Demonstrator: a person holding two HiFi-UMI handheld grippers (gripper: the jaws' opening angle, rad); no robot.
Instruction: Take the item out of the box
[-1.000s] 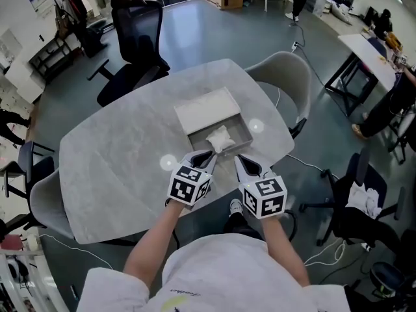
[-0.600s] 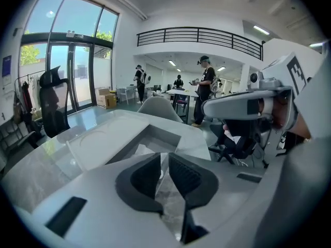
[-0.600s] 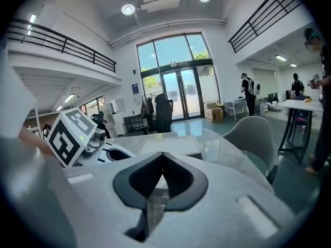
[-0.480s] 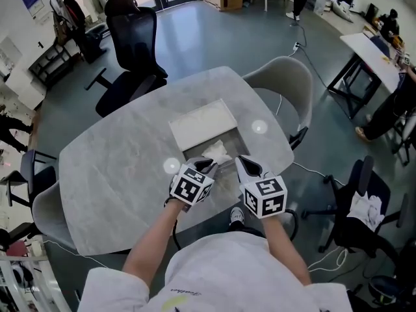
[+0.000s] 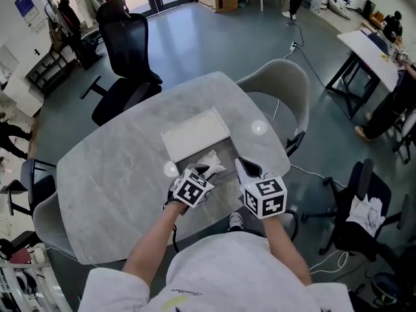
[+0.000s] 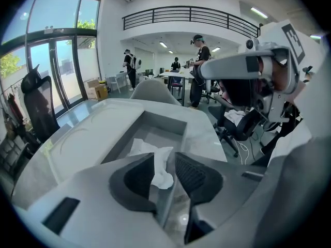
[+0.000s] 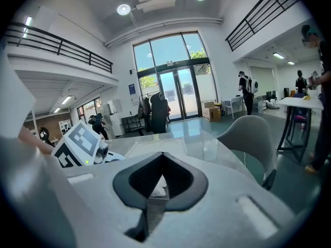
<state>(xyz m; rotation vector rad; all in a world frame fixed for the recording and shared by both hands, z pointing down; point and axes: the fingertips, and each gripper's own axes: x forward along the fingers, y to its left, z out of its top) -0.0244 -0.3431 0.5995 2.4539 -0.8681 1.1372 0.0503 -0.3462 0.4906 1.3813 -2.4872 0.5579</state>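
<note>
White and crumpled, the item (image 6: 147,150) lies inside the open grey box (image 6: 170,122), close to its near wall. The left tongs (image 6: 164,161) hang over that near wall, slightly spread, with the item's near end between them. The right tongs (image 7: 163,156), pressed together and empty, sit by the box's near right corner. Just beyond the box, its pale lid (image 5: 195,134) rests flat on the marbled surface (image 5: 110,168).

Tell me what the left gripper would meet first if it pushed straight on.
Probably the crumpled white item in the open box: it lies straight ahead between the parted jaws of the left gripper. Depth is hard to judge.
</note>
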